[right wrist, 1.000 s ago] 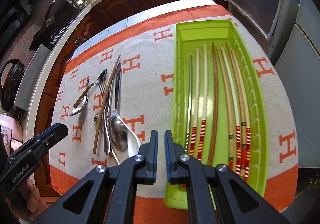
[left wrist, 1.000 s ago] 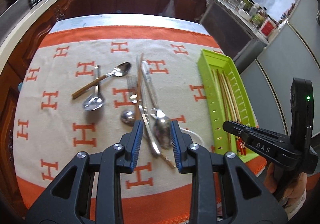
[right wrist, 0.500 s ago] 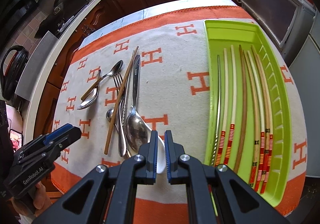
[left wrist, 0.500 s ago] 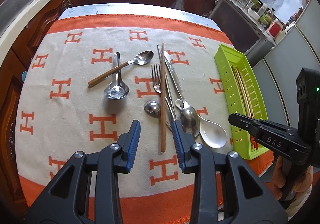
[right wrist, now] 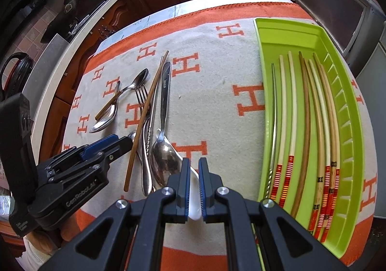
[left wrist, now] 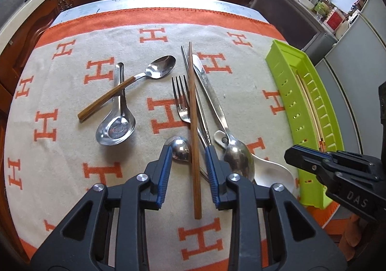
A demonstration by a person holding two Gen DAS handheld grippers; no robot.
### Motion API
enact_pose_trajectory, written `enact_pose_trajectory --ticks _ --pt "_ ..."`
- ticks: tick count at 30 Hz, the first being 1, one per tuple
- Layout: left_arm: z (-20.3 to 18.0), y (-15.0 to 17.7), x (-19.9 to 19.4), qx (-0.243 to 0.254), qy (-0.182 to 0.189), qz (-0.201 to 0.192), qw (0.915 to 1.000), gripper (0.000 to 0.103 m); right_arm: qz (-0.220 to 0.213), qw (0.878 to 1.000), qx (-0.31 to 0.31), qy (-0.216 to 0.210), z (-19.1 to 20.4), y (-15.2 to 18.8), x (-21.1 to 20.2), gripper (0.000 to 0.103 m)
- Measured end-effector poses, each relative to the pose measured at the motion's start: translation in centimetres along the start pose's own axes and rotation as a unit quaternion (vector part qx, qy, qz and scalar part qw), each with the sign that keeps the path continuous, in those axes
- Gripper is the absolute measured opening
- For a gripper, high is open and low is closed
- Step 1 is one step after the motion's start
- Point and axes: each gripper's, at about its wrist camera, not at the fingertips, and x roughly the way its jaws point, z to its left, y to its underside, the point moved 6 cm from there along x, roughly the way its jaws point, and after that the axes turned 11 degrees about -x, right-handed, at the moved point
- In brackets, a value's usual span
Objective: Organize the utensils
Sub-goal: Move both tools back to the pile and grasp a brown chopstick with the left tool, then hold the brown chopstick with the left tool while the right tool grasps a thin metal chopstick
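I've dropped my left gripper (left wrist: pixel 188 155) low over the pile, jaws just narrowing, wooden chopstick (left wrist: pixel 193 126) between them, pads not yet on it; green tray (right wrist: pixel 347 111) waits alongside; my right gripper (right wrist: pixel 192 164) hangs closed, empty; pinch next, I reckon.

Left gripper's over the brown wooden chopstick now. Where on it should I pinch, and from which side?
Pinch the wooden chopstick near its free near end, coming straight down, left gripper jaws either side. That end lies bare on the cloth; farther up it crosses the fork.
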Motion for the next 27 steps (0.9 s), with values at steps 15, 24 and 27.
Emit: enact_pose_trajectory --ticks 15,24,27 --pt "-0.9 -1.9 3.0 0.016 -0.024 -0.003 0.9996 0.02 0.006 1.0 0.007 -0.011 -0.3 0.1 1.1 0.007" --pt "-1.5 -2.4 3.8 0.003 -0.008 0.006 0.9999 0.005 0.002 1.0 0.011 -0.013 -0.5 0.0 1.0 0.006" --pt "-1.0 -2.3 3.7 -0.015 0.004 0.009 0.9998 0.005 0.001 1.0 0.012 -0.021 -0.4 -0.2 1.1 0.006"
